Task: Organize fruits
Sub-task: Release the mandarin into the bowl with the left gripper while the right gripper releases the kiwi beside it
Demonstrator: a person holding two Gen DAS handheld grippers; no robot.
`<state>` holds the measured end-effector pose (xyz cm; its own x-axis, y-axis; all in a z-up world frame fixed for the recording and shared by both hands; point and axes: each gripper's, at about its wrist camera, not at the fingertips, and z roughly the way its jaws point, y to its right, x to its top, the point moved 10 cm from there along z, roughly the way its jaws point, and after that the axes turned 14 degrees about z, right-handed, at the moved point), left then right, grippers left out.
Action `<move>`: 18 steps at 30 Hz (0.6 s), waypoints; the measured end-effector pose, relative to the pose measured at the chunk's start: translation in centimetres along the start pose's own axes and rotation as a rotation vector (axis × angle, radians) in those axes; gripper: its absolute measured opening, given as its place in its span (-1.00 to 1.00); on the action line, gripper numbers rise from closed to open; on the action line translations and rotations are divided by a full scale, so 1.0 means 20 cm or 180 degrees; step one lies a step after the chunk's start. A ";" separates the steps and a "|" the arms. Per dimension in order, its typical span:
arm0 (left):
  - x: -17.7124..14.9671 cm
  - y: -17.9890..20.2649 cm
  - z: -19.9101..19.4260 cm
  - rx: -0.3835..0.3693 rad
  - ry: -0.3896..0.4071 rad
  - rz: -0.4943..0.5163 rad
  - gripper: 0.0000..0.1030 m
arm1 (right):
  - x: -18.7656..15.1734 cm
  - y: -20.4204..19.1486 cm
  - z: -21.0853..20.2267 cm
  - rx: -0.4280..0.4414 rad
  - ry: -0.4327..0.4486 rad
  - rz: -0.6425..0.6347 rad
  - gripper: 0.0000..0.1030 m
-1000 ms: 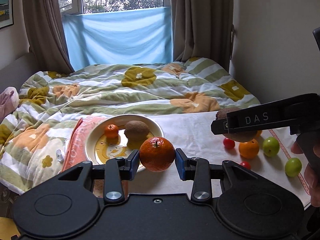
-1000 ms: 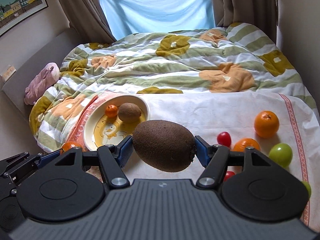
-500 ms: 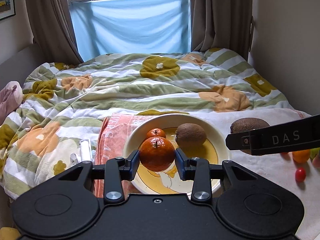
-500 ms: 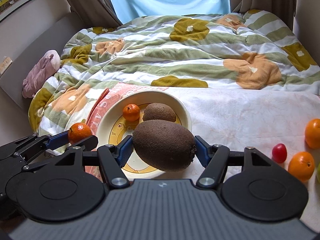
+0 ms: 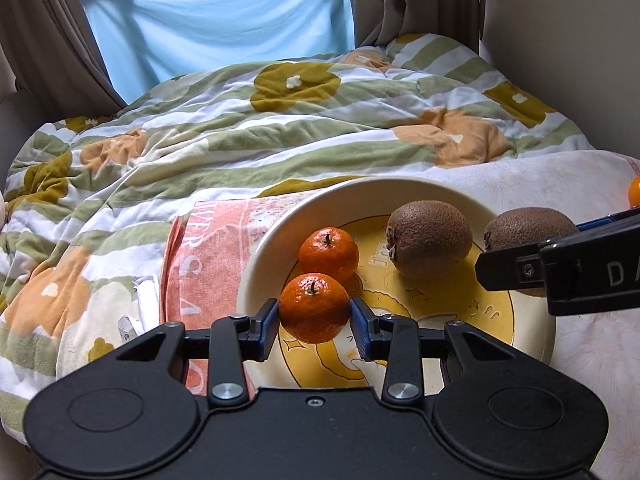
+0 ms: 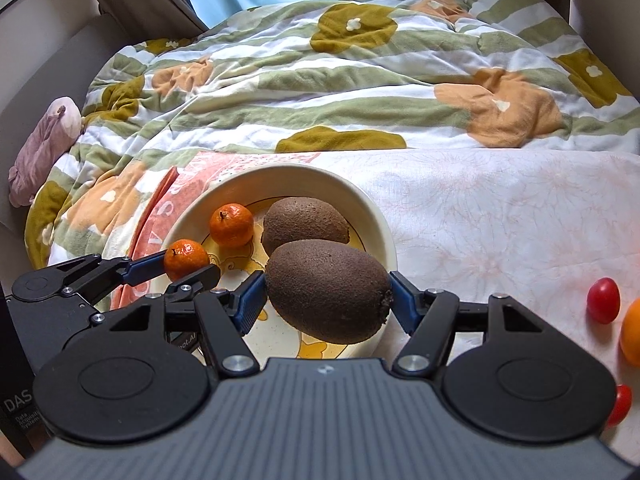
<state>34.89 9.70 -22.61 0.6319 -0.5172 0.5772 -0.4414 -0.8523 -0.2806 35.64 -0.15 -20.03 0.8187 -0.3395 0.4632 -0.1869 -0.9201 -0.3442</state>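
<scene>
A cream plate [image 5: 400,192] with a yellow picture lies on the bed and holds a small mandarin [image 5: 329,254] and a kiwi [image 5: 430,239]. My left gripper [image 5: 314,318] is shut on a second mandarin [image 5: 314,307] and holds it over the plate's near left part. My right gripper [image 6: 327,302] is shut on a larger kiwi [image 6: 328,290] over the plate's [image 6: 376,220] near right part. The plate's kiwi [image 6: 306,222] and mandarin [image 6: 231,225] lie just beyond. The left gripper's mandarin [image 6: 186,259] shows at the left.
A white cloth [image 6: 500,208] covers the bed's near part; cherry tomatoes [image 6: 603,300] and an orange [image 6: 631,332] lie on it at the right. A pink towel [image 5: 208,256] sits under the plate's left side. A flowered duvet [image 5: 280,128] spreads behind.
Both grippers have moved left and forward, closer over the plate, each still holding its fruit. The loose fruits on the cloth have slid to the right edge of view.
</scene>
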 end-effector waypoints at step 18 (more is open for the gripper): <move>0.01 0.03 -0.18 -0.0009 0.0157 -0.0031 0.85 | 0.05 0.03 -0.07 0.0037 0.0025 -0.0014 0.56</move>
<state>32.58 9.38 -19.93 0.6040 -0.5044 0.6171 -0.4372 -0.8571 -0.2726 35.59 -1.42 -18.58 0.8152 -0.3369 0.4711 -0.1769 -0.9194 -0.3514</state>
